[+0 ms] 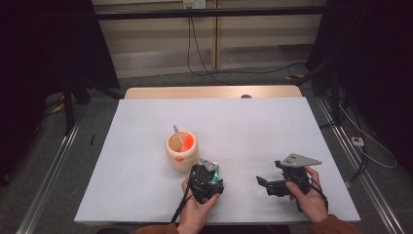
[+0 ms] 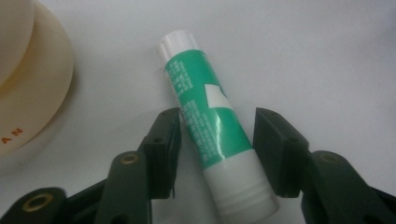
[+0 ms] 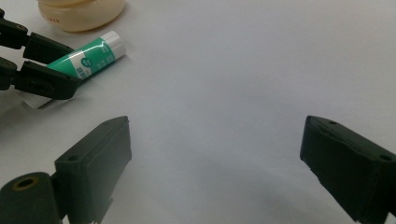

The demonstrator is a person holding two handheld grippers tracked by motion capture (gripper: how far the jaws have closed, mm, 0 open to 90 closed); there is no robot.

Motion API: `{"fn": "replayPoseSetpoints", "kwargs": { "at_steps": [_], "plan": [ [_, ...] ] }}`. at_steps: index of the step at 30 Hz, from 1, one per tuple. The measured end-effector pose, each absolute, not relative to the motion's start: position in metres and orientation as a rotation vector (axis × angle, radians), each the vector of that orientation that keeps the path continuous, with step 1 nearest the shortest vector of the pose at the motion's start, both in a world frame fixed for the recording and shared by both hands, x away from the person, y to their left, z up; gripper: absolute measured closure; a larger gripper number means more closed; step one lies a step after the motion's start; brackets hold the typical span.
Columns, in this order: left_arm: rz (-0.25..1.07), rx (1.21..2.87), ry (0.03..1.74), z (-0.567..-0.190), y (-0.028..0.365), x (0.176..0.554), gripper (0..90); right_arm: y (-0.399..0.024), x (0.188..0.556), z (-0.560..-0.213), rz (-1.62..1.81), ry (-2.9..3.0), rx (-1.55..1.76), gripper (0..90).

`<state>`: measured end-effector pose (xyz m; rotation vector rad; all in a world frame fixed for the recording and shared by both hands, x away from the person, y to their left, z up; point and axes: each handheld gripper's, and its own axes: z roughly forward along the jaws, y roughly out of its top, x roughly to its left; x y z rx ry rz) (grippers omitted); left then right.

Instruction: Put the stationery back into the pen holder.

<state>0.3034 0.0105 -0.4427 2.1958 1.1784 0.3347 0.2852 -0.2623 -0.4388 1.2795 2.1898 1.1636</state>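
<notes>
Scene: I work at a white-covered desk [image 1: 146, 195], one gripper in each hand, a pale round cup [image 1: 181, 151] standing near the middle.
Thing in hand: a green-and-white glue stick [image 2: 212, 123] lies flat on the desk just beside the cup, its capped end pointing away from me.
Left gripper [image 2: 217, 144]: my fingers straddle the stick's lower half, one on each side. The left finger [image 2: 163, 149] sits at or against the green label; a clear gap remains at the right finger [image 2: 280, 154], so I am not yet clamped on it.
Right gripper [image 3: 215, 168]: my fingers stand wide apart with nothing between them, resting over bare desk well to the right of the stick.
Cup: an orange piece and a grey stem [image 1: 178, 134] stand inside it; I cannot tell what they are.
Handling, as I judge it: light, stiff plastic, with a glossy label that looks slippery; being round, it may roll or swivel as one finger meets it first.
Where to hold: across the barrel near the join of green label and white base, square to its length, away from the cap so it does not pull off.
Risk: a skewed pinch could squirt the stick out toward the cup.
</notes>
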Motion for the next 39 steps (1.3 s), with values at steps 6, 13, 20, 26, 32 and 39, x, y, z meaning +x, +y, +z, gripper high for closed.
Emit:
{"fn": "replayPoseSetpoints", "kwargs": {
  "at_steps": [6,13,20,26,32,39],
  "plan": [
    [0.32,2.196,1.17,-0.442,0.013,0.308,65.3,-0.262,0.285,-0.439,1.159,2.196,1.283,8.7],
    [0.29,2.212,1.124,-0.442,0.016,0.311,65.8,-0.262,0.286,-0.44,1.159,2.194,1.286,8.7],
    [0.221,2.211,1.088,-0.441,0.023,0.317,65.9,-0.262,0.286,-0.44,1.158,2.196,1.285,8.7],
    [0.188,2.198,1.039,-0.435,0.031,0.32,66.0,-0.262,0.286,-0.44,1.158,2.196,1.285,8.7],
    [0.135,2.18,0.99,-0.428,0.041,0.321,66.0,-0.262,0.286,-0.44,1.156,2.202,1.28,8.7],
    [0.104,2.171,0.946,-0.422,0.05,0.318,66.0,-0.262,0.286,-0.44,1.153,2.208,1.278,8.7]
  ]
}}
